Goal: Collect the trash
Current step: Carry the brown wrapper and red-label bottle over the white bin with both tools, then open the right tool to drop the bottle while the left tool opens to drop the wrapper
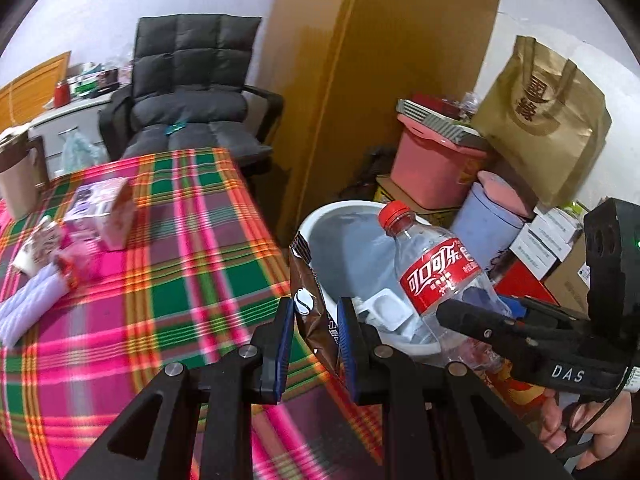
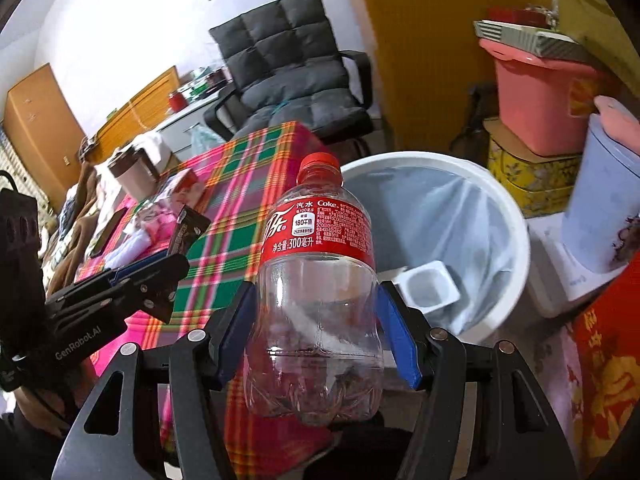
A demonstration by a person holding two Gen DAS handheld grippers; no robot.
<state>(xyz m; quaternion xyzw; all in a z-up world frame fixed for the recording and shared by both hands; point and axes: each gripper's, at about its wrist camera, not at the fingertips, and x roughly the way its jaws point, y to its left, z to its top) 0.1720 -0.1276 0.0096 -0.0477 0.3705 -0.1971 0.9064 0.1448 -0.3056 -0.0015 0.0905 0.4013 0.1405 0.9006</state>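
While my right gripper (image 2: 318,332) is clamping the empty bottle (image 2: 318,280), I'm carrying it toward the bin (image 2: 516,216) just ahead — my left gripper (image 1: 313,344) is pinching a brown wrapper (image 1: 310,300) — releasing only once over the rim.

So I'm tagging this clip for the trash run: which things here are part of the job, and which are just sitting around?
Part of the job:
- empty clear plastic cola bottle with red label, in right gripper
- brown foil snack wrapper, in left gripper
- white round lined bin
- white plastic cup in it

Lying about:
- grey padded chair
- pink storage tub
- gold paper bag
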